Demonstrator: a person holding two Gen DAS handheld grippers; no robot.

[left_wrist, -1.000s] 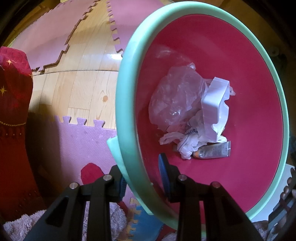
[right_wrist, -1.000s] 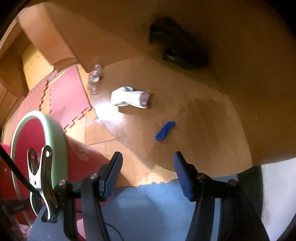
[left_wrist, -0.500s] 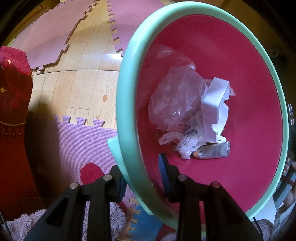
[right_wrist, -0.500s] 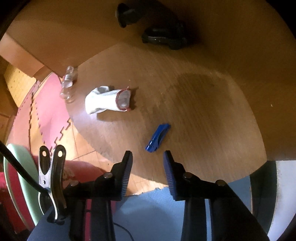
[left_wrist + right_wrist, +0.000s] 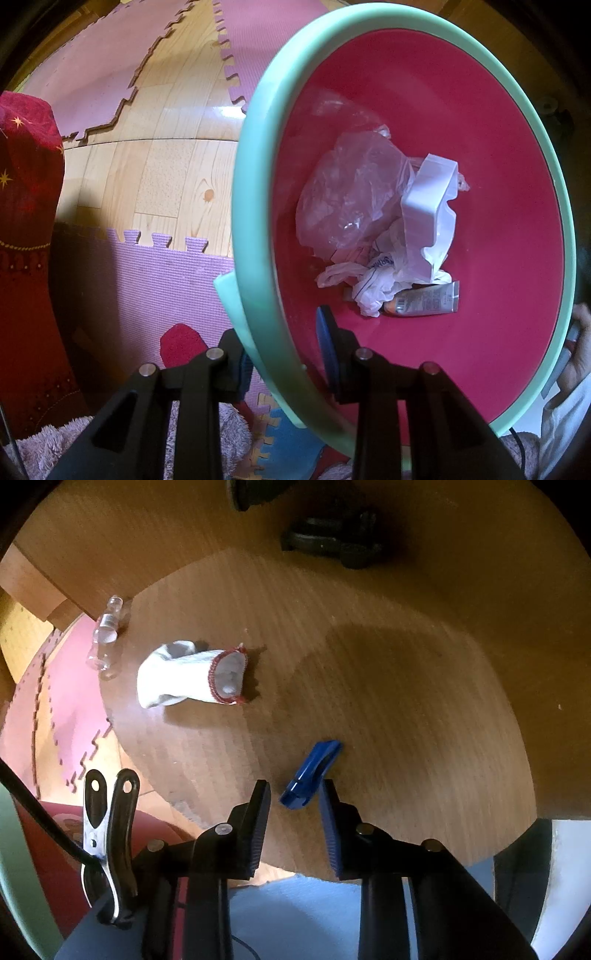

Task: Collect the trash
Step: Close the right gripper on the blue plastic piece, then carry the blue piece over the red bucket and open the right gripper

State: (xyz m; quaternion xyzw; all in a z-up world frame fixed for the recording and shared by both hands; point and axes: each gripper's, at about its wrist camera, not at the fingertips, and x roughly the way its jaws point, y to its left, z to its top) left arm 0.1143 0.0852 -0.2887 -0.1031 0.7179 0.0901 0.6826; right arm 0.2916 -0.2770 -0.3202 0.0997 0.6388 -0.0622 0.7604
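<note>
The right gripper [image 5: 293, 810] points down at the round brown wooden tabletop [image 5: 388, 672], its blue ribbed fingers [image 5: 260, 823] narrowed and just lately closing, with the near end of a small blue plastic clip-shaped piece [image 5: 312, 773] between their tips; its far end runs out past the right finger, and the pads do not yet appear to press on it. This piece lies near the tabletop's near edge. Further in, toward the left edge, lies a white sock with a red-stitched cuff [image 5: 192, 675], and at the left edge itself a clear plastic bottle [image 5: 105, 638] lies on its side; dark objects at the far edge are too shadowed to identify. The left gripper [image 5: 284, 354] has its fingers narrow and clamped across the mint-green rim of a round basin with a deep pink inside [image 5: 258, 206], one finger outside, one inside. The basin already holds a crumpled clear plastic bag [image 5: 351, 199], a white moulded plastic tray [image 5: 428, 210], white wrappers and a small squeezed tube [image 5: 424, 301]. Judgement: the step in hand is the pick of the blue piece. Done well, the fingers should settle level with the tabletop, centre across the piece's narrow width, and close fully before lifting; a grip on the end alone risks it pivoting out. The basin should be held steady meanwhile.
</note>
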